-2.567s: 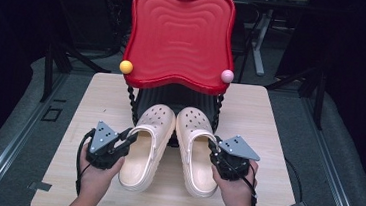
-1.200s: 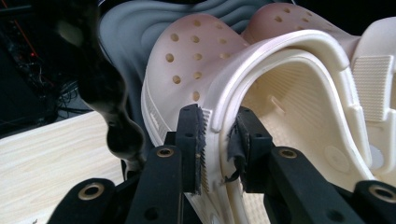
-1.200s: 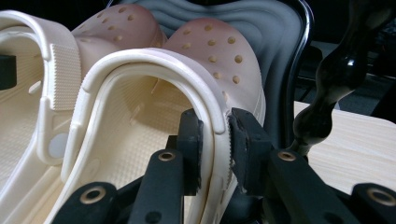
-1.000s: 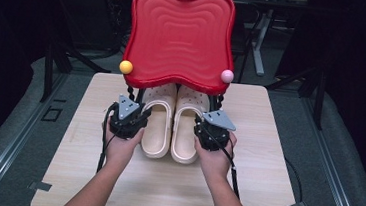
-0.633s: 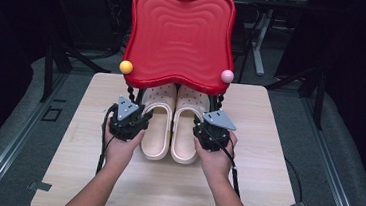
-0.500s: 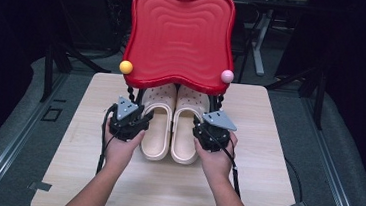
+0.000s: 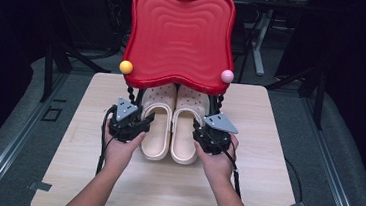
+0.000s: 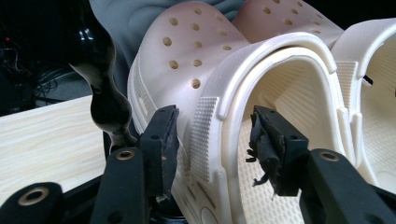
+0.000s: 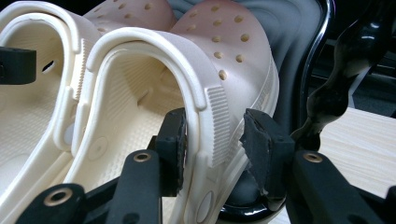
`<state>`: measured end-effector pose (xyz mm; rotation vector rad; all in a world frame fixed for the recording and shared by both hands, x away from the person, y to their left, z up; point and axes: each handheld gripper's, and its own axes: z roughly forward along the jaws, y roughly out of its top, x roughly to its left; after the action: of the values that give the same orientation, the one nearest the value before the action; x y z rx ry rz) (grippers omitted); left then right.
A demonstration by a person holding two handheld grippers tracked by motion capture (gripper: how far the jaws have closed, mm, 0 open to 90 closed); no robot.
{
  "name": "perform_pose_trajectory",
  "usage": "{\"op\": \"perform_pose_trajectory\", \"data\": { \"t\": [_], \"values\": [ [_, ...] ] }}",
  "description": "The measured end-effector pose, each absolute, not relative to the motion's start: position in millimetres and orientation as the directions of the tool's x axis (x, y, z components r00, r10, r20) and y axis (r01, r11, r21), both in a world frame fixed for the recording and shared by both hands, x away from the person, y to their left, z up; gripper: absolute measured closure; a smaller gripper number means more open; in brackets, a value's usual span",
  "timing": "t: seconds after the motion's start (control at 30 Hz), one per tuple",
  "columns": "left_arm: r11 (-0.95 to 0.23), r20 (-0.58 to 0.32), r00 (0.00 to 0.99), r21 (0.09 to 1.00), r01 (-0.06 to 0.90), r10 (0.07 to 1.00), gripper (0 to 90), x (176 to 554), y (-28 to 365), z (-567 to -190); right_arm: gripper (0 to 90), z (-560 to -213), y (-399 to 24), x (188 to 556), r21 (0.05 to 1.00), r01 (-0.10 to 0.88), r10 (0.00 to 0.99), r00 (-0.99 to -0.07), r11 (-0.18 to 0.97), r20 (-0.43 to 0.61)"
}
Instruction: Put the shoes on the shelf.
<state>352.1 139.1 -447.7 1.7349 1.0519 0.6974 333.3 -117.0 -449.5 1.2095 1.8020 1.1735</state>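
Big red tray (image 7: pixel 179 35) on black legs fills the top middle of the high view over a pale wood table (image 7: pixel 264 180), dark room around, so not much headroom. Under its front edge, mid-frame, sit two cream foam clogs, left clog (image 7: pixel 156 126) and right clog (image 7: pixel 187 128): probably light, squishy, a bit grippy. The left gripper (image 8: pixel 215 140) and right gripper (image 9: pixel 212 137) each straddle an outer side wall, jaws part-open with small gaps, not squeezing; that ribbed wall looks like the best hold.

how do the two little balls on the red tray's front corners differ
The yellow ball sits at the left front corner of the red tray; the pink ball sits at the right front corner. The yellow one is a strong, saturated colour, while the pink one is pale. Both are round, look about equal in size, and sit level with each other at the tray's front rim, above the two cream clogs.
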Motion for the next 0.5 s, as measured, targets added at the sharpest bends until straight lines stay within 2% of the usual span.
{"op": "perform_pose_trajectory", "data": {
  "t": [0.5],
  "values": [
    [-0.168, -0.008, 0.479, 0.931, 0.324, 0.878, 49.8, 343.8, 140.2, -443.2, 55.6, -443.0, -116.3, 324.9, 0.93, 0.315, 0.926, -0.373, 0.188, -0.061]
  ]
}}
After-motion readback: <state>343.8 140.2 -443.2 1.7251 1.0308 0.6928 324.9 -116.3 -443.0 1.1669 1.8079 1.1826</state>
